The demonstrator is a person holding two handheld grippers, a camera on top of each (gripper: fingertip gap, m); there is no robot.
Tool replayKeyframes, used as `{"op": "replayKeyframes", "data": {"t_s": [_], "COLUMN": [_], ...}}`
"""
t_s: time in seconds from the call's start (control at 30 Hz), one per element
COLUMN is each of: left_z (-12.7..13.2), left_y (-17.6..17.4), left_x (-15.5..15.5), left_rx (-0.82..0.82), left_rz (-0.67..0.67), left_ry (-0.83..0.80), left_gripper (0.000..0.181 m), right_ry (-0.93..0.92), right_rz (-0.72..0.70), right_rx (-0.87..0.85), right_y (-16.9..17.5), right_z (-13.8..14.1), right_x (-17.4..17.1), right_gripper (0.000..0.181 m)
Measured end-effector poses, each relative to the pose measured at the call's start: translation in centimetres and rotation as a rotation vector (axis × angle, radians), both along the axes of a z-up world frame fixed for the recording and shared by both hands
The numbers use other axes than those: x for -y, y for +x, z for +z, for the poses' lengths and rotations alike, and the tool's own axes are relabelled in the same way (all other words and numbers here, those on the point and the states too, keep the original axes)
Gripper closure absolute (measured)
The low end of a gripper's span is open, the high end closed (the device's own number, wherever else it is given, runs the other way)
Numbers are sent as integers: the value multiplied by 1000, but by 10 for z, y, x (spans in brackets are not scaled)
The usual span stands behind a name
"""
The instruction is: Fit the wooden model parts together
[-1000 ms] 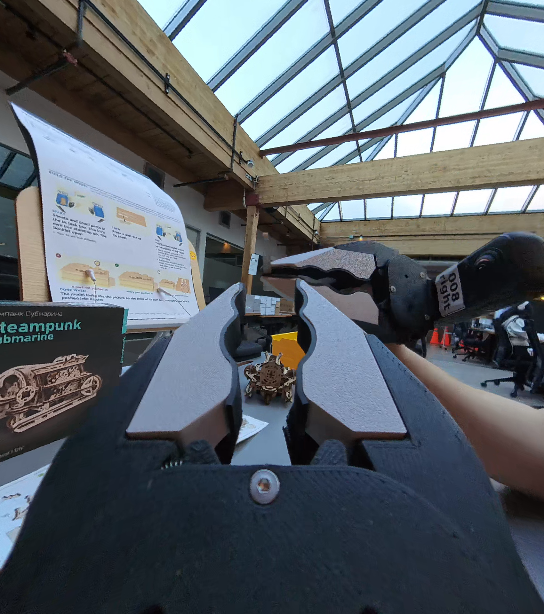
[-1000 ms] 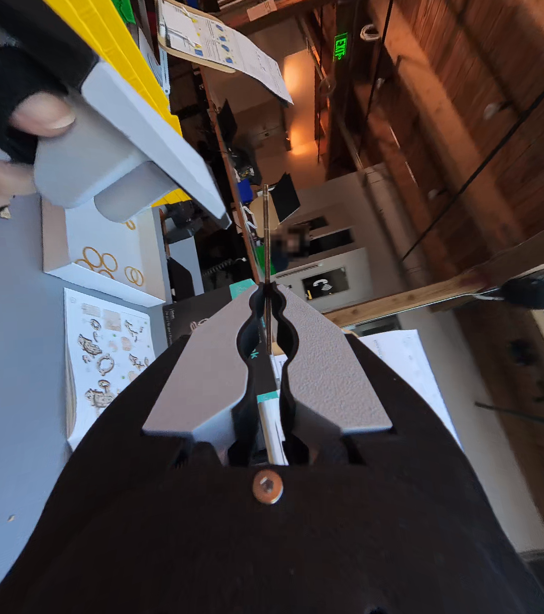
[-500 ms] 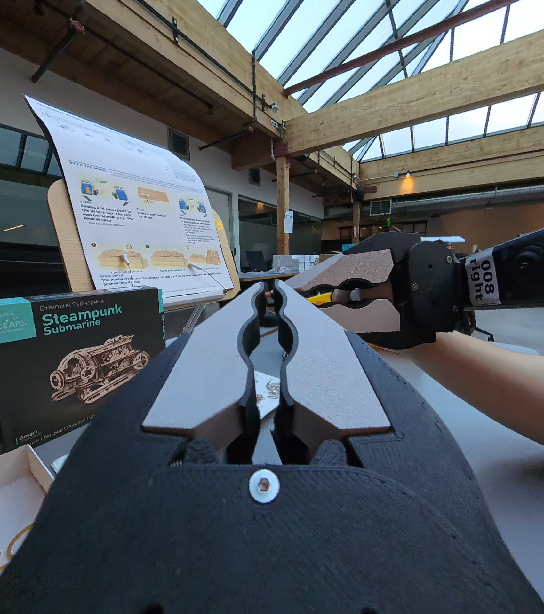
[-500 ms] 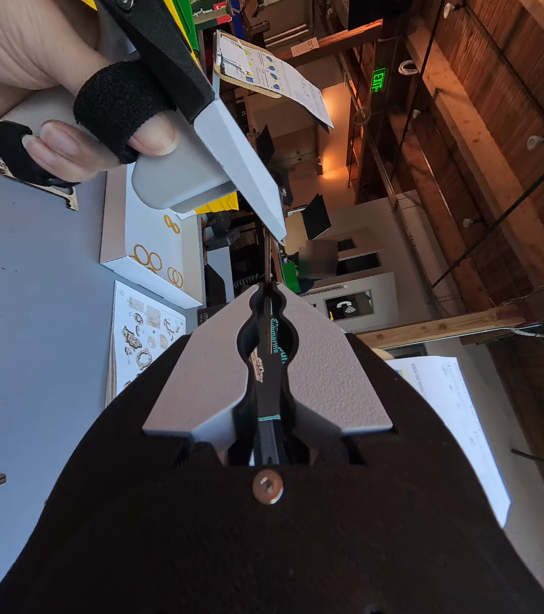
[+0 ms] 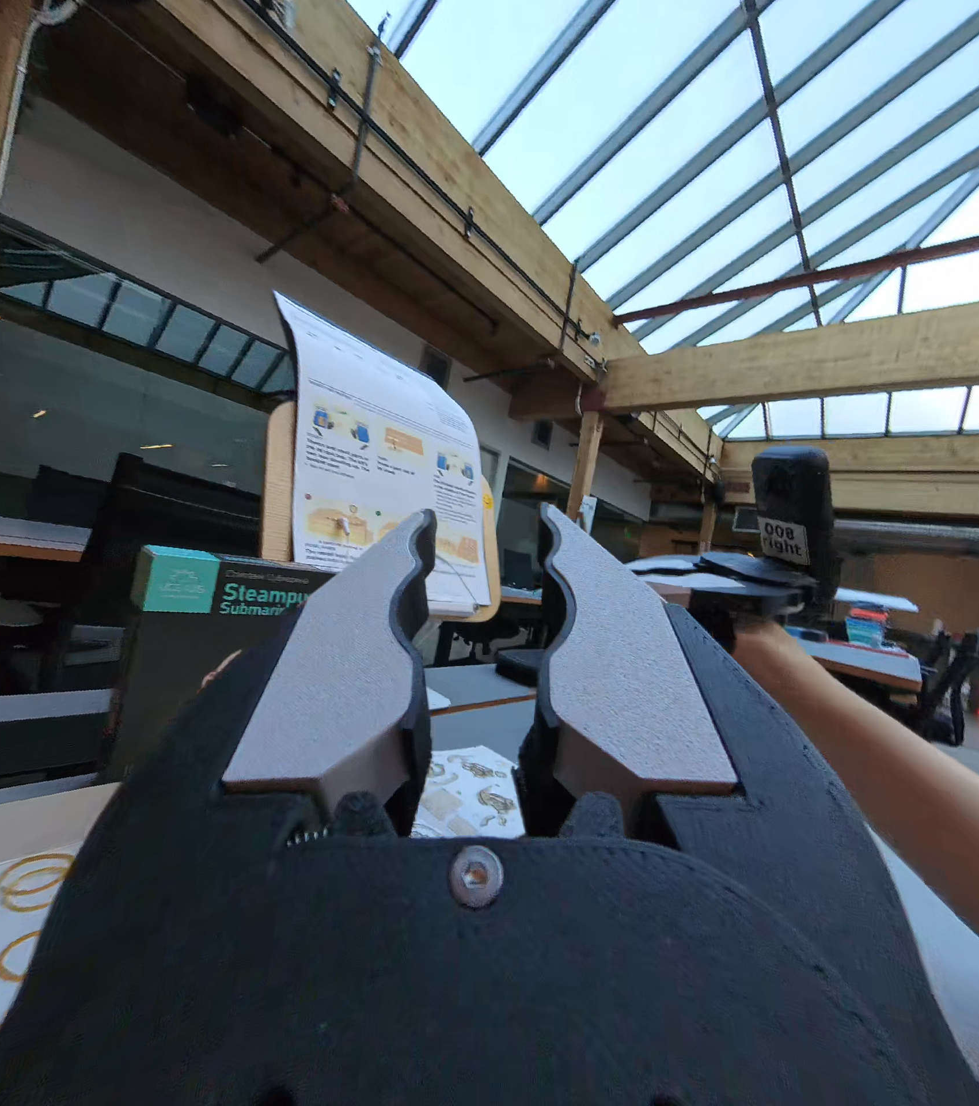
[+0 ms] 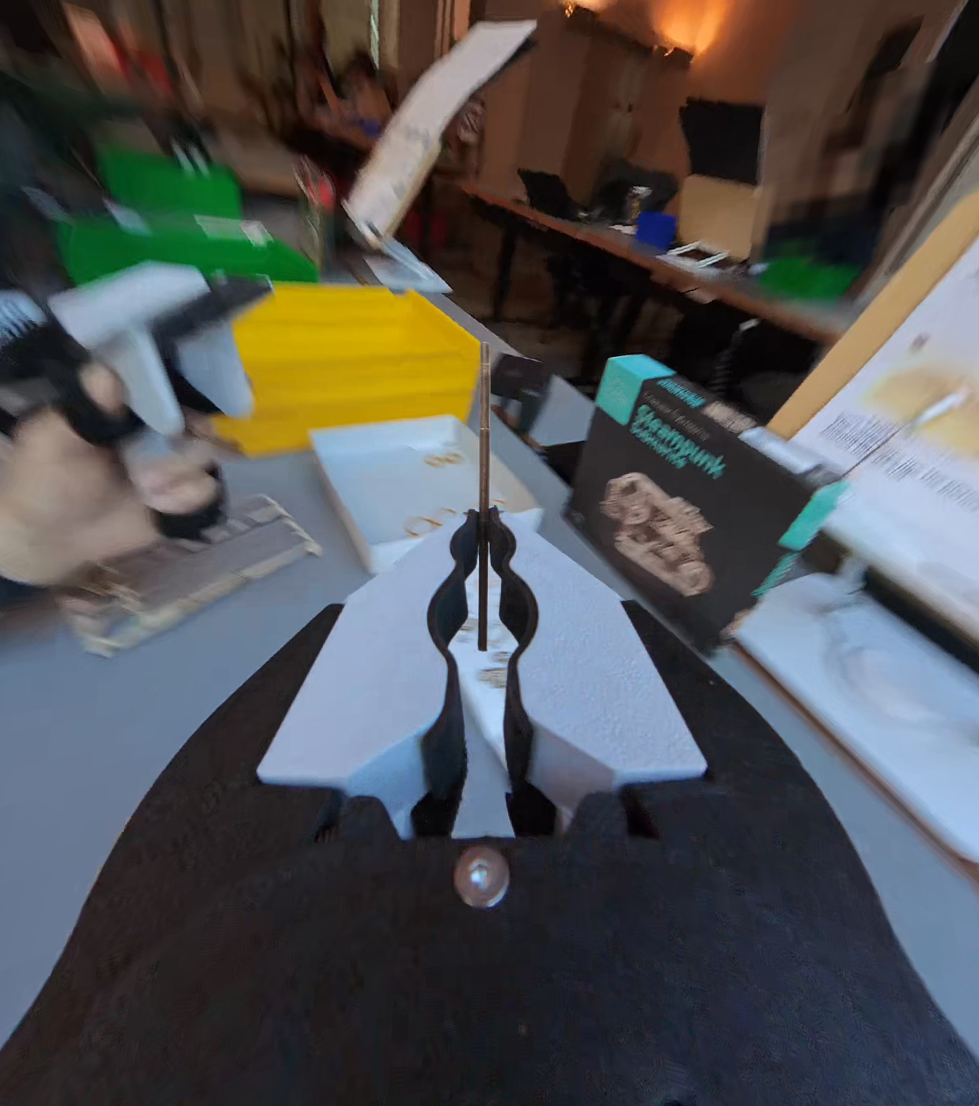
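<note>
My right gripper [image 6: 484, 522] is shut on a thin wooden stick [image 6: 484, 419] that stands straight up out of the fingertips. My left gripper [image 5: 484, 526] is open and empty, its jaws well apart, raised above the grey table [image 6: 26, 748]. In the right wrist view the left gripper [image 6: 146, 341] is a blur at the left, in a hand above a flat wooden parts sheet [image 6: 194, 556]. In the left wrist view the right gripper [image 5: 774, 568] is at the right, at about the same height. The model itself is not in view.
A black kit box [image 6: 684, 509] stands beside an instruction sheet on a stand [image 5: 385, 455]. A white tray with rubber bands [image 6: 403, 467] and a yellow bin [image 6: 355, 359] lie behind. A printed booklet [image 5: 469, 796] lies on the table under the left gripper. My right fingertips sit around 15 centimeters from my left ones.
My left gripper has opened from nearly shut. My right gripper has turned from lying on its side to level, with the stick still in it. Both views have swung.
</note>
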State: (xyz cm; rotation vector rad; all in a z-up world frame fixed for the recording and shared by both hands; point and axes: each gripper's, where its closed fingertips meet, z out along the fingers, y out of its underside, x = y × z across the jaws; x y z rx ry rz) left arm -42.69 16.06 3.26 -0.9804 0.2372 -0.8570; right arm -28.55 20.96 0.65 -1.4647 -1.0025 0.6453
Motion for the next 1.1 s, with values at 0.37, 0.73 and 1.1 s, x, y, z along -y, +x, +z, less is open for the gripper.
{"op": "replayKeyframes", "data": {"t_s": [0.37, 0.73, 1.1], "left_z": [-50, -79, -57], "left_y": [113, 168, 151], "left_x": [21, 55, 122], "left_rx": [-223, -332, -223], "left_rz": [-535, -824, -1437], "left_ry": [-226, -325, -347], "left_gripper": [160, 181, 181], "right_ry": [-649, -616, -476], "right_rz": [404, 581, 1125], "right_rx": [-649, -594, -283], "right_y": [30, -8, -11], "right_z": [-24, -23, 4], "right_x": [61, 90, 144], "right_gripper": [181, 180, 156]}}
